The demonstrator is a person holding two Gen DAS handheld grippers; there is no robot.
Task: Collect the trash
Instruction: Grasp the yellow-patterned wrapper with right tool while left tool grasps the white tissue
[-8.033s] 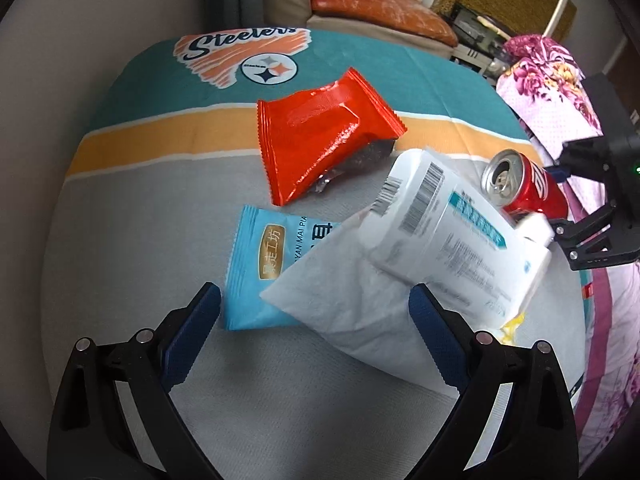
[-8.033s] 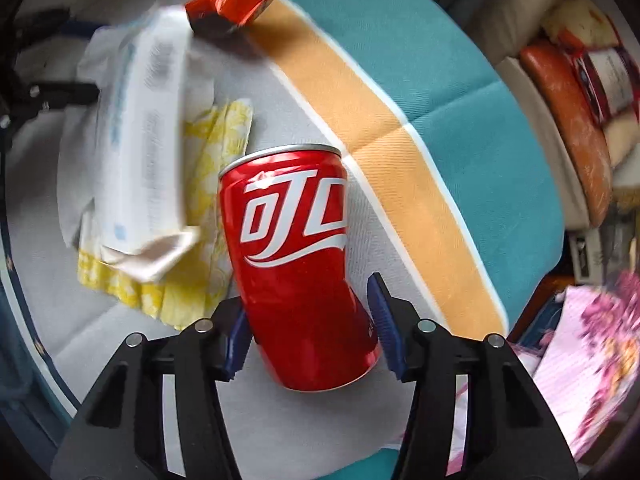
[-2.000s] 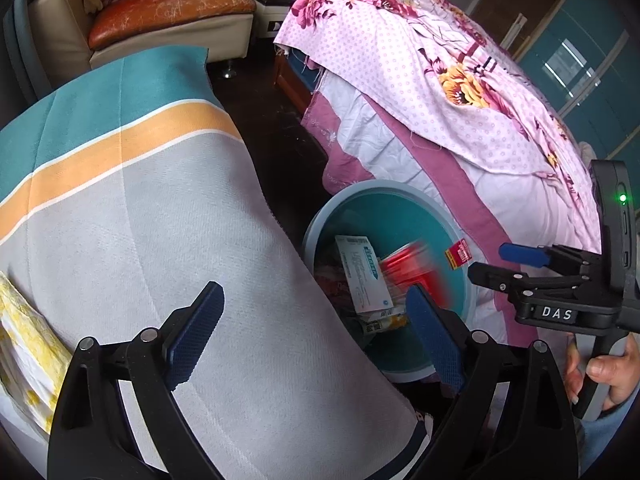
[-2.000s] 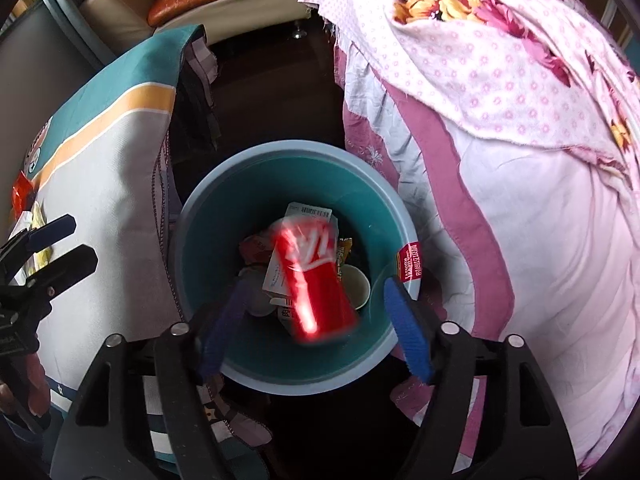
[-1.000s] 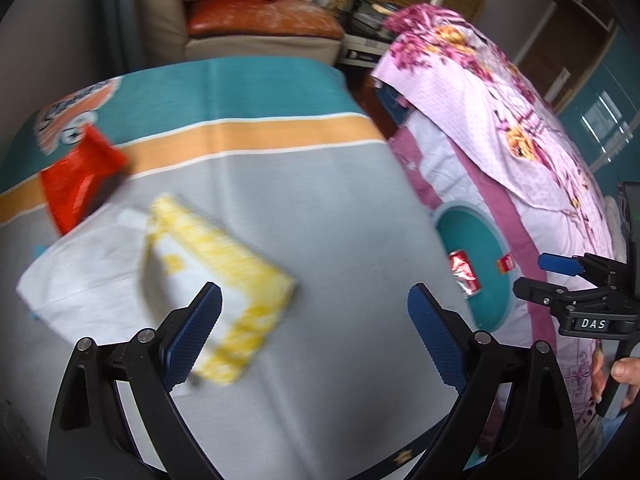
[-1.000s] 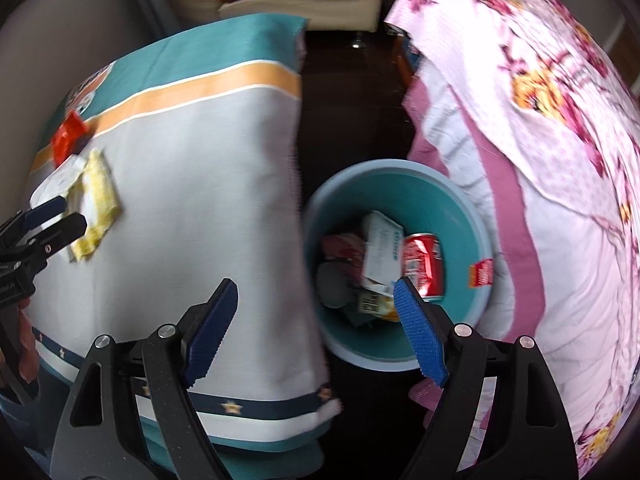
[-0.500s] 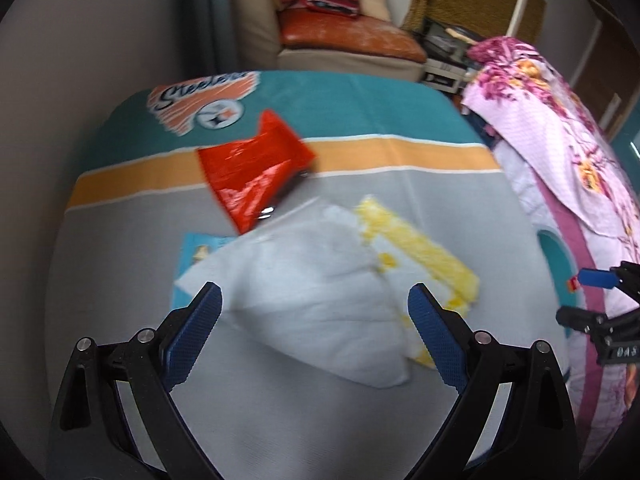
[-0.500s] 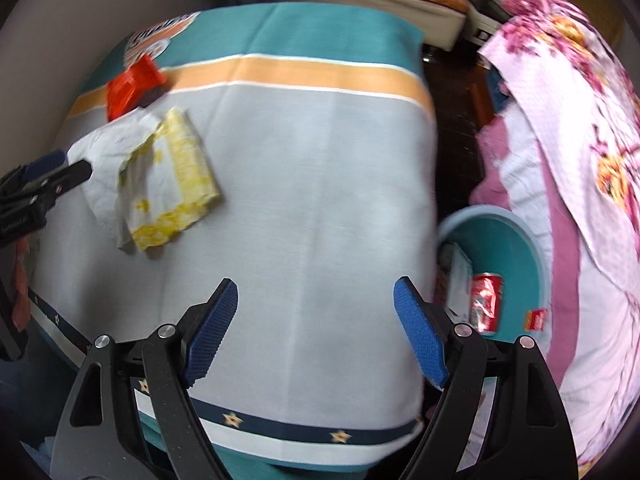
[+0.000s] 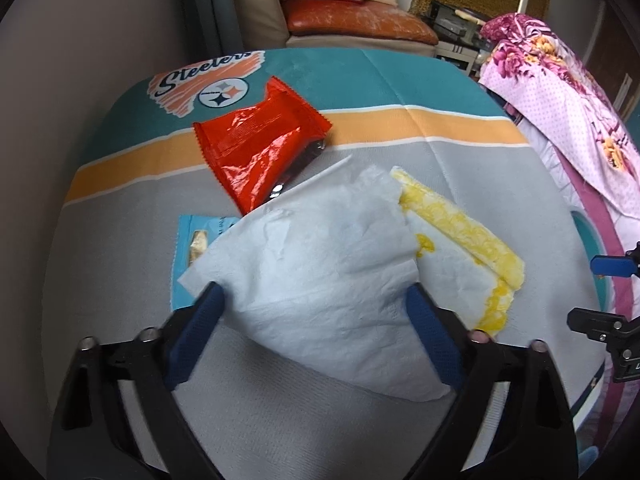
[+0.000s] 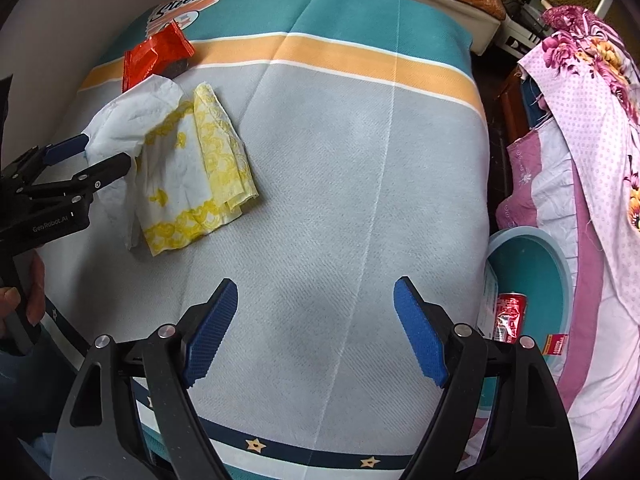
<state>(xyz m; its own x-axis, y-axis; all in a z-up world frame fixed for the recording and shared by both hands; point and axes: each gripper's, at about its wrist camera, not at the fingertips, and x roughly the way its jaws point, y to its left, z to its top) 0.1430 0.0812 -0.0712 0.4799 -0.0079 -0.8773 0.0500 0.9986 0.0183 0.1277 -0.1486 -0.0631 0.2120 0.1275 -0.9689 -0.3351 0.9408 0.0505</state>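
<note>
In the left wrist view the left gripper [image 9: 312,316] fills the lower frame, its jaws released and spread to either side of the white tissue [image 9: 320,280], which lies on the surface [image 9: 460,168] at centre frame. At the tissue's right edge a yellow-patterned napkin [image 9: 460,232] lies partly under it. A light blue packet [image 9: 192,248] shows from under its left edge; the print is too covered to read. Beyond, at upper centre, lies a red snack wrapper [image 9: 260,148], and past it the cloth reads "Steelers".

In the right wrist view the right gripper [image 10: 316,320] hangs at lower centre, jaws released and holding nothing. At the right edge a teal bin [image 10: 536,256] holds a red can [image 10: 508,312]. The left gripper's body reads "GenRobot.AI".
</note>
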